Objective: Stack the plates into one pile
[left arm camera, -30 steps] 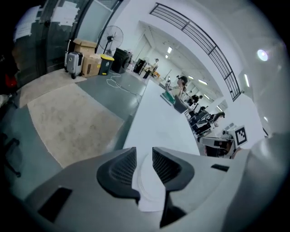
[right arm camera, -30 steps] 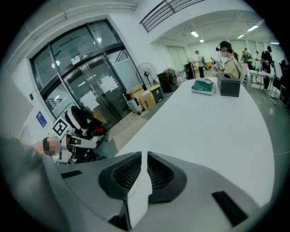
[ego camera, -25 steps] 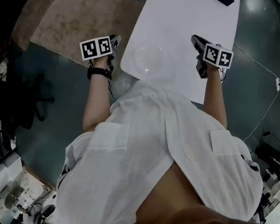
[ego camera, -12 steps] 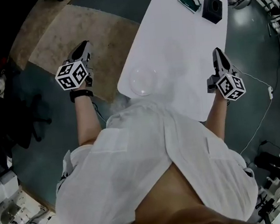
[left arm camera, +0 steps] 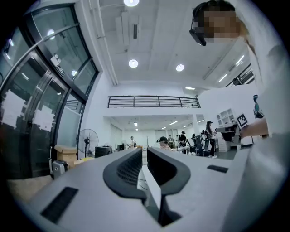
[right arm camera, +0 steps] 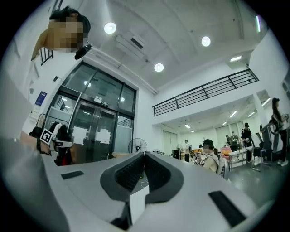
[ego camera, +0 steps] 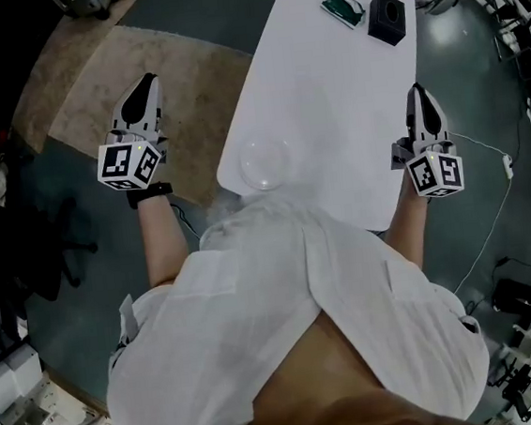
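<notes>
A pile of clear plates point(ego camera: 263, 165) rests on the white table point(ego camera: 347, 94), close to its near edge. Neither gripper touches it. My left gripper point(ego camera: 146, 82) hangs off the table's left side, over the rug, pointing away from me. In the left gripper view its jaws point(left arm camera: 144, 152) have just been closing and now stand shut with nothing between them. My right gripper point(ego camera: 419, 90) is held over the table's right edge, also pointing away. Its jaws point(right arm camera: 144, 156) have likewise just closed and are shut, empty.
A black box point(ego camera: 386, 17) and a green object point(ego camera: 342, 7) sit at the table's far end. A beige rug point(ego camera: 73, 85) lies left of the table. A cable point(ego camera: 493, 221) trails over the floor at the right. Both gripper views look out into a large hall with people.
Both grippers have lifted from beside the plates and swung outward, now pointing away from me. The left one has moved further left, over the rug.
</notes>
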Demonstrator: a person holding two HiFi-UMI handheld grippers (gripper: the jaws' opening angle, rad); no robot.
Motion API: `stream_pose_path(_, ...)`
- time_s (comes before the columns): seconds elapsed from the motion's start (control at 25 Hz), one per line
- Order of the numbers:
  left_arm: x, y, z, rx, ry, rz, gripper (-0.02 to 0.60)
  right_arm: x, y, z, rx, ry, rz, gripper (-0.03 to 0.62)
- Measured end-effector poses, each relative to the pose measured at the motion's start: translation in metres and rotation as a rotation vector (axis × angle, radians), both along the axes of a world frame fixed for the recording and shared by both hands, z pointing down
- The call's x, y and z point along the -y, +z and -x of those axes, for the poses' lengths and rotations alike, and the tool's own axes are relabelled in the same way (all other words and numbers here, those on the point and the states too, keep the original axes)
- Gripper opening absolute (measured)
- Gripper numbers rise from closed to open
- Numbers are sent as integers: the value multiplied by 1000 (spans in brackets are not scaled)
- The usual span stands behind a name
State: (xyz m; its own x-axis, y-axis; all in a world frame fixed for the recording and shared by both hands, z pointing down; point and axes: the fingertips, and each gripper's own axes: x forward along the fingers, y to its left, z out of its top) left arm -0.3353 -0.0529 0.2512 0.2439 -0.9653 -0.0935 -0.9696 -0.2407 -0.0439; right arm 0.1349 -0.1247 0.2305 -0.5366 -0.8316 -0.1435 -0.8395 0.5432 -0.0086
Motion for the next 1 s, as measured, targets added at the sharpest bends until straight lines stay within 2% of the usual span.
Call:
stream_pose_path(0.2,1,-20,-6,8,9,-59,40,-2,-14,1,-41,18,-58,26)
stream_pose_path(1.0,-1,-14,-10,-5,35,-50,38,-12,-27,13,-100,15,-82,26)
